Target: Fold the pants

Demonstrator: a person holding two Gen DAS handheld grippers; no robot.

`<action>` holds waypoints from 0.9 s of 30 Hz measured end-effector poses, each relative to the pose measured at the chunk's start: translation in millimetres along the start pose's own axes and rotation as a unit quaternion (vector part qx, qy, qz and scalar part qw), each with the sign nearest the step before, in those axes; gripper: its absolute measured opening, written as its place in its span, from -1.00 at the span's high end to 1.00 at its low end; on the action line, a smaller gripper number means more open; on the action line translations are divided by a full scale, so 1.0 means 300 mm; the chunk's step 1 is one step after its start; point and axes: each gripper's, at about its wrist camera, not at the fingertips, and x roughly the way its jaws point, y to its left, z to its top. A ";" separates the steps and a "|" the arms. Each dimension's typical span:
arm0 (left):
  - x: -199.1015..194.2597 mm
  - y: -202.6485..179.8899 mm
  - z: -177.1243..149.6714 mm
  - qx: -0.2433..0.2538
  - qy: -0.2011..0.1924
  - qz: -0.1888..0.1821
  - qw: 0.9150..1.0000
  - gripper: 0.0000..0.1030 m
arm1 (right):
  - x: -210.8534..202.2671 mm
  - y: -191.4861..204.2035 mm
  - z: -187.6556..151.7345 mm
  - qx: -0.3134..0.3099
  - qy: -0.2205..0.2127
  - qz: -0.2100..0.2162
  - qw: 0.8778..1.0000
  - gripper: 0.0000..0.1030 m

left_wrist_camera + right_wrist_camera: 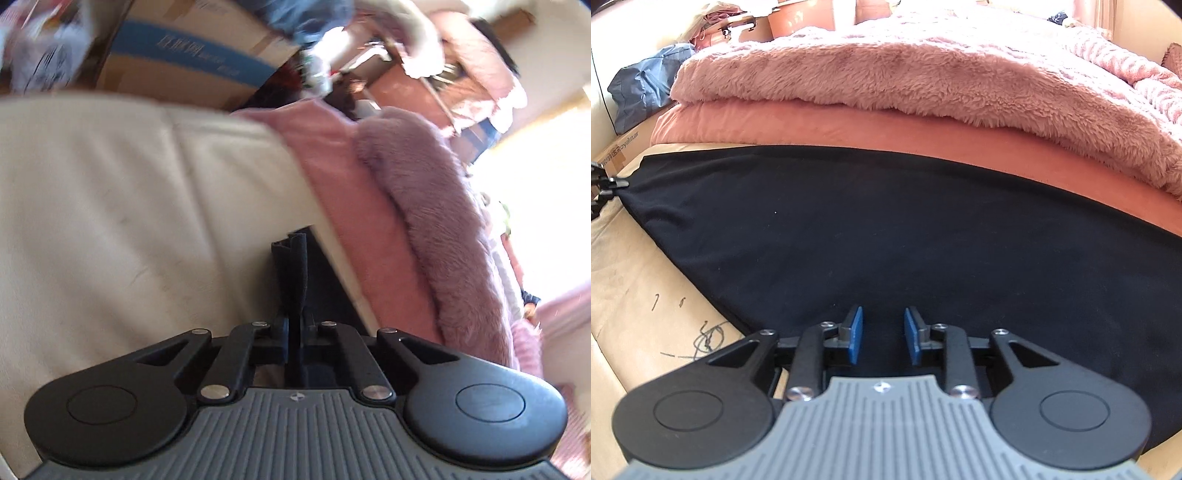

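Clamped on a bunched corner of the black pants (886, 236), our left gripper (294, 266) pulls that end taut at the far left of the spread cloth, where the right wrist view shows it (617, 182) pinching the tip. Our right gripper (883, 334) hovers just over the near edge with its blue pads (856, 334) parted and nothing between them. The pants lie flat on the cream bed surface (639, 295), beside a salmon sheet (923, 147) and a fluffy pink blanket (923, 74). We judge the step to be stretching the garment before a fold; next, our right gripper needs to drop, grip the near edge, and lift it together with the left.
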 end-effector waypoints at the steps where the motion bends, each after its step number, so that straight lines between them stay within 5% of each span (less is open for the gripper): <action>1: -0.018 -0.052 -0.010 0.022 -0.005 -0.005 1.000 0.92 | 0.001 0.002 0.003 -0.002 0.002 0.000 1.000 0.56; 5: -0.117 -0.313 -0.111 0.164 -0.030 -0.021 0.986 0.92 | -0.002 0.005 0.025 -0.011 0.012 0.002 1.000 0.57; 9: -0.210 -0.559 -0.275 0.293 -0.051 -0.056 0.953 0.92 | -0.049 -0.026 0.036 0.017 0.002 0.006 1.000 0.59; 15: -0.299 -0.781 -0.652 0.472 -0.046 -0.092 0.875 0.92 | -0.136 -0.076 0.024 0.040 0.001 -0.004 0.999 0.59; 23: -0.260 -0.649 -1.187 0.651 0.057 -0.088 0.752 0.92 | -0.203 -0.148 -0.072 0.086 0.023 0.001 0.996 0.58; 25: -0.250 -0.616 -1.227 0.655 0.100 -0.084 0.744 0.87 | -0.209 -0.157 -0.094 0.091 0.027 0.005 0.995 0.58; 27: -0.242 -0.593 -1.189 0.636 0.125 -0.095 0.756 0.76 | -0.213 -0.157 -0.112 0.092 0.029 0.009 0.995 0.58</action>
